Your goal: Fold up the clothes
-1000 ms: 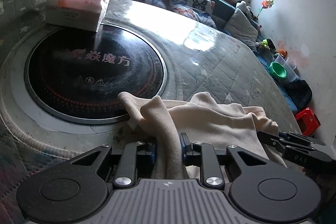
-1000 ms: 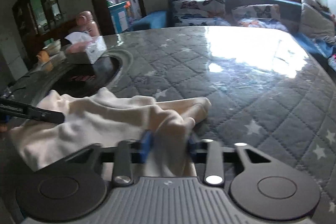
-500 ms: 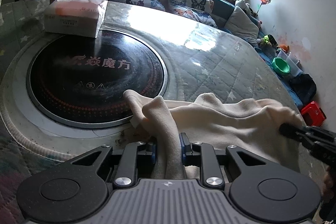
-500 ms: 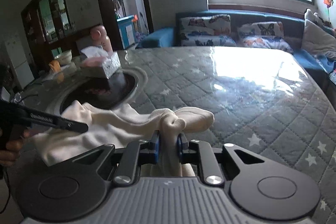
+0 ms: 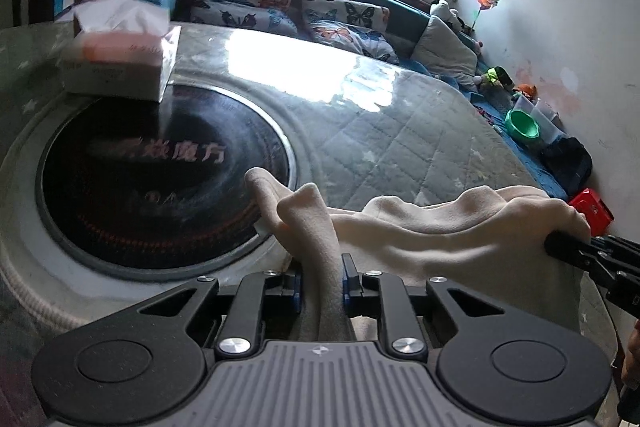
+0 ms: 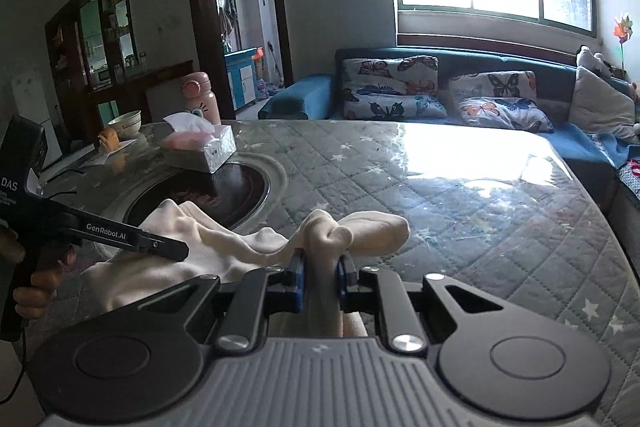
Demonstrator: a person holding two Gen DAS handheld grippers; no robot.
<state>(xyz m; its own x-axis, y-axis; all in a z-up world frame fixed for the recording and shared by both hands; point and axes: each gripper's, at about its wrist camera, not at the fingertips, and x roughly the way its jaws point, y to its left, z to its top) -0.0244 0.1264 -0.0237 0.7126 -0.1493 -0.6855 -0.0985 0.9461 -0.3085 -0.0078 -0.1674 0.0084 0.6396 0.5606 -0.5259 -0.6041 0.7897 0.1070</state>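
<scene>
A cream garment (image 5: 432, 227) hangs stretched between both grippers above the near edge of the quilted table (image 5: 400, 131). My left gripper (image 5: 320, 285) is shut on a bunched edge of it, close to the black round hotplate (image 5: 160, 179). In the right wrist view the same cream garment (image 6: 224, 247) sags from my right gripper (image 6: 320, 281), which is shut on another bunched edge. The right gripper's black tip (image 5: 568, 247) shows at the garment's right end in the left wrist view. From the right wrist camera, the left gripper's finger (image 6: 132, 239) and a person's hand (image 6: 36, 291) appear at left.
A tissue box (image 5: 120, 63) stands at the hotplate's far rim, with a pink bottle (image 6: 200, 95) and a bowl (image 6: 126, 123) behind it. A blue sofa with butterfly cushions (image 6: 400, 91) runs along the far side. A green bowl (image 5: 522, 125) and a red stool (image 5: 592, 211) sit at right.
Both grippers have risen, lifting the cream garment off the table and pulling it out between them. The right gripper has closed tighter on its bunched edge.
</scene>
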